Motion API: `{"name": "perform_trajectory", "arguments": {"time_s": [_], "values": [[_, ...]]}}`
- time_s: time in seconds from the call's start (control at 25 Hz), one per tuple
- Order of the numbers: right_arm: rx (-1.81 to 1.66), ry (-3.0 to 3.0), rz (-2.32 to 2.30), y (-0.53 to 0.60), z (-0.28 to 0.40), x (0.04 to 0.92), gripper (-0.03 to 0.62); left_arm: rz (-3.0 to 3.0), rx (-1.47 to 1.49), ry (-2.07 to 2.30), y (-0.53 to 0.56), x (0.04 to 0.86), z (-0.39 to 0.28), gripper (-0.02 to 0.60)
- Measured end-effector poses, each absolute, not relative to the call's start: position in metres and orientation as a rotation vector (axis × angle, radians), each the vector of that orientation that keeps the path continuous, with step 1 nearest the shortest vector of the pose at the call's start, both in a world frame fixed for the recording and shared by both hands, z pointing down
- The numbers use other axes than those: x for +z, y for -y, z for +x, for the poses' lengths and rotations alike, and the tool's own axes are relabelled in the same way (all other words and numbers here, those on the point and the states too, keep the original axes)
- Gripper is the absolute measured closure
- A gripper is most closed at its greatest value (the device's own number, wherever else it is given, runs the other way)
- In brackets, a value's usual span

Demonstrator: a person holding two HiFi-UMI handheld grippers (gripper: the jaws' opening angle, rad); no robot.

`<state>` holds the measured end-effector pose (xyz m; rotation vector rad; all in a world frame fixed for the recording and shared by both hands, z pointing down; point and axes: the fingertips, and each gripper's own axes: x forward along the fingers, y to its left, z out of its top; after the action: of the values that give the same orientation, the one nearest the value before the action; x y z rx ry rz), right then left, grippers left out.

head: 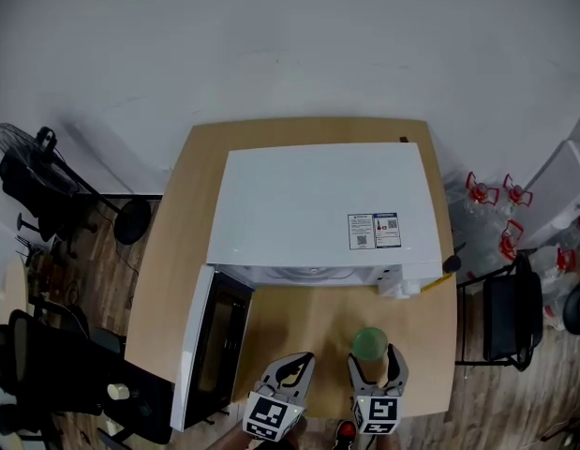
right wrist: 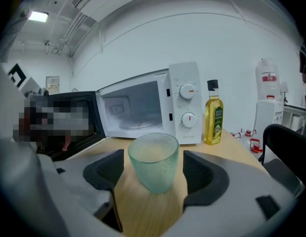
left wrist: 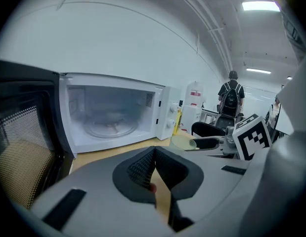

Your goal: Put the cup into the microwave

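Sitting on the table (head: 172, 251) is a white microwave (head: 318, 209) with its door (head: 213, 345) swung wide open to the left, so the inside is plain to see from the left gripper view, glass turntable (left wrist: 111, 127) and all. The cup (head: 370, 343), a pale green see-through one, stands upright on the wood in front of the microwave, toward its right end, below the knobs (right wrist: 187, 105). It's outside the microwave, not in it.

The right gripper (head: 376, 364) has its jaws spread wide with the cup right between them. In the right gripper view there's a gap on both sides of the cup, so the pads aren't touching it and nothing is gripped. The left gripper (head: 290, 371) sits just beside it, to the left, with its jaws pressed together at the tips and pointing at the open microwave.

An oil bottle (right wrist: 213, 115) stands just right of the microwave. Off in the background of the left gripper view, a person with a backpack (left wrist: 231, 98) stands well away.
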<state>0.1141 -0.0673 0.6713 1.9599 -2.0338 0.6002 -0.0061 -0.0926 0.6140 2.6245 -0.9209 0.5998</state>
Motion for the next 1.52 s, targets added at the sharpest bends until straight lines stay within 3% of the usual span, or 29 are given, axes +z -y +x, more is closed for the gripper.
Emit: {"name": "perform_trajectory", "arguments": {"time_s": [0.72,1.52], "values": [[0.566,2.017,2.022,0.087,0.121,0.679,0.24,2.596,0.632,0.946,0.109,0.631,-0.015,0.558],[0.472,2.142,1.929,0.105,0.095,0.622,0.241,2.611,0.52,1.073,0.127,0.581,-0.03,0.558]]}}
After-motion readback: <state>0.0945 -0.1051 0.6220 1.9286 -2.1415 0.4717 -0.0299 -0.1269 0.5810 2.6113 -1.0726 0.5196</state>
